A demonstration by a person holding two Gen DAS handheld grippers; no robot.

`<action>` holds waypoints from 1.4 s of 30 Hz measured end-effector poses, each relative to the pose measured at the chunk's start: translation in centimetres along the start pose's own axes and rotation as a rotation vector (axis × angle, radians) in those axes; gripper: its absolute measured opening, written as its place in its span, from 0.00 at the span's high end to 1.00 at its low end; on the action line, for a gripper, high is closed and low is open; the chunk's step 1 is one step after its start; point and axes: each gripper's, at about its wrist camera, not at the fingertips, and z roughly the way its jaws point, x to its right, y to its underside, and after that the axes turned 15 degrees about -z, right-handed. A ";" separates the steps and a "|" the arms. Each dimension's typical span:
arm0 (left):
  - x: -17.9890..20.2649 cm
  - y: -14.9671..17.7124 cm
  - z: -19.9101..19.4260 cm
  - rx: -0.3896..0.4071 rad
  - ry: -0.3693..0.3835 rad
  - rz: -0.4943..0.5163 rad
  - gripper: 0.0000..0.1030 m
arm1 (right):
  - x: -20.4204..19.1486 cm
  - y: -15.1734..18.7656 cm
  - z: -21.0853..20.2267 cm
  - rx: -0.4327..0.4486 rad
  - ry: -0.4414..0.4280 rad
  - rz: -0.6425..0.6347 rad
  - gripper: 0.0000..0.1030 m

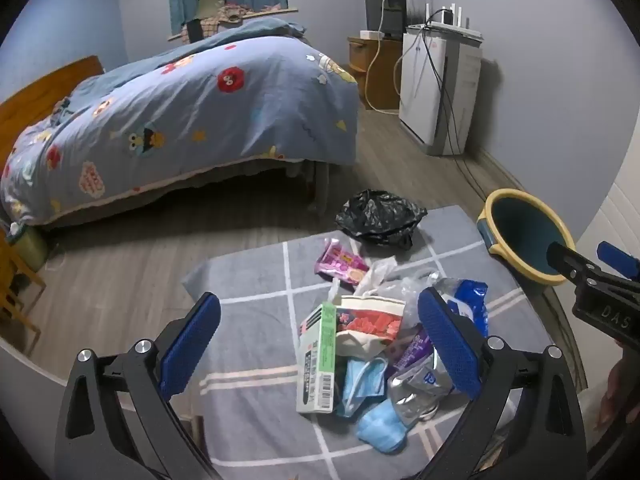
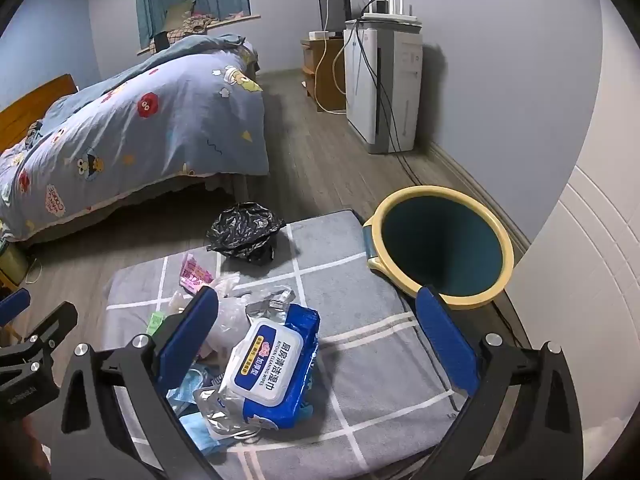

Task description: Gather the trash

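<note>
We see a bed (image 1: 180,120) beyond a grey checked mat (image 2: 360,344), where the trash heap (image 1: 372,352) lies beside a yellow-rimmed bin (image 2: 440,252) and a black bag (image 1: 380,216). Left claw (image 1: 320,352) and right claw (image 2: 316,344) hover over it, both spread wide, gripping nothing.

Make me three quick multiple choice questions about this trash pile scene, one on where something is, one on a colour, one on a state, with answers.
1. Where is the black plastic bag?
A. in the bin
B. at the mat's far edge
C. on the bed

2. What colour is the bin's rim?
A. yellow
B. red
C. white

3. How do the right gripper's jaws stand?
A. clamped on the wipes pack
B. wide open
C. shut on nothing

Answers: B, it lies where mat meets floor; A, a pale yellow ring; B, both pads stand apart, wipes pack untouched.
</note>
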 end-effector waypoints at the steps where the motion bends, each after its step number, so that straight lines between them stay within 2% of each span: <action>1: 0.0 0.0 0.0 0.001 0.004 -0.003 0.05 | -0.1 0.0 0.0 0.007 0.007 -0.007 0.05; 42: 0.3 0.3 0.1 -0.010 0.008 -0.006 0.05 | -0.5 -0.2 0.4 -0.019 0.010 -0.007 0.05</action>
